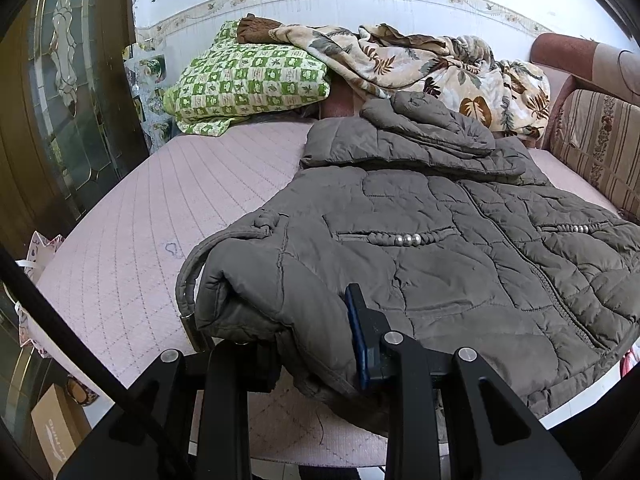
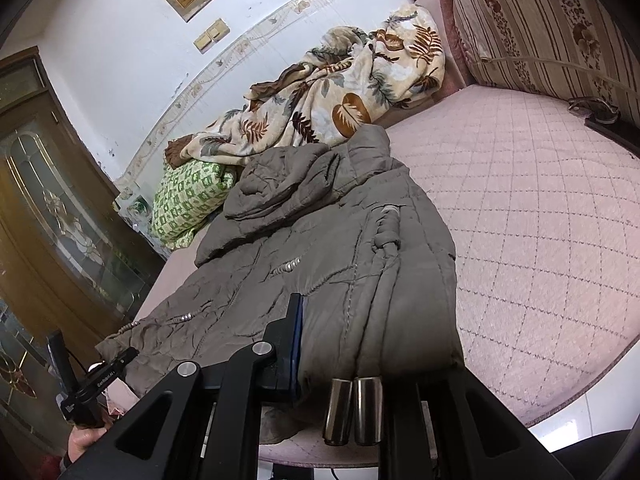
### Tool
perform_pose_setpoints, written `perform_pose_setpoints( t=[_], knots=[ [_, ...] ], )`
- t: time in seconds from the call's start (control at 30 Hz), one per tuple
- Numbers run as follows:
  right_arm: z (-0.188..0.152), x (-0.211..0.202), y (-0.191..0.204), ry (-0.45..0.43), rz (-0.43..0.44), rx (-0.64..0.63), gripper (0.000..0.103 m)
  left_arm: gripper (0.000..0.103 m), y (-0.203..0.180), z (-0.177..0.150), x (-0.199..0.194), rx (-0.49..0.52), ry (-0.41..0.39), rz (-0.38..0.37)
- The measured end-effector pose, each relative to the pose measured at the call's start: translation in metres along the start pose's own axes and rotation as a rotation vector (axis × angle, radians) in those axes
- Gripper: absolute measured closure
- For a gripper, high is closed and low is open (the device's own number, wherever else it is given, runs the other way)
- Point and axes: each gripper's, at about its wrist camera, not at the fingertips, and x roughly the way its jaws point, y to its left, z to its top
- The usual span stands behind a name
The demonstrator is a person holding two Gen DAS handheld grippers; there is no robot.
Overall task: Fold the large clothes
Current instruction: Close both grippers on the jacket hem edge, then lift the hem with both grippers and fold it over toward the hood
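Note:
A grey-brown quilted jacket (image 1: pixel 432 248) lies front up on the pink quilted bed (image 1: pixel 152 216), its hood toward the wall. My left gripper (image 1: pixel 316 344) is shut on the jacket's near hem corner; one blue-padded finger (image 1: pixel 360 332) shows and the other is buried under fabric. In the right wrist view the jacket (image 2: pixel 320 248) runs away from me, and my right gripper (image 2: pixel 340 352) is shut on a bunched fold of its hem, with the blue pad (image 2: pixel 297 340) pressed against the cloth. Two metal cord ends (image 2: pixel 352 410) hang from the hem. The left gripper's body (image 2: pixel 96 380) appears at far left, held by a hand (image 2: pixel 82 442).
A green checked pillow (image 1: pixel 248 80) and a leaf-print blanket (image 1: pixel 432 64) are piled by the wall. A striped sofa back (image 1: pixel 600 140) borders the right side. A wooden glass door (image 1: pixel 68 92) stands left, with a cardboard box (image 1: pixel 56 428) on the floor. A dark object (image 2: pixel 592 108) lies on the bed.

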Motion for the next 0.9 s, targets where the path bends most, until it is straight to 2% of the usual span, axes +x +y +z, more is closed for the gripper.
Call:
perform_pose_setpoints(
  t=[0.3,0.9],
  knots=[
    [0.013,-0.002,0.005,-0.011,0.018,-0.009,0.086,0.076,0.001,0.004,-0.006,0.002,-0.006,-0.005],
    [0.051,-0.001,0.028,-0.052,0.054,-0.053,0.086,0.076,0.008,0.034,-0.010,0.010,-0.045,-0.014]
  ],
)
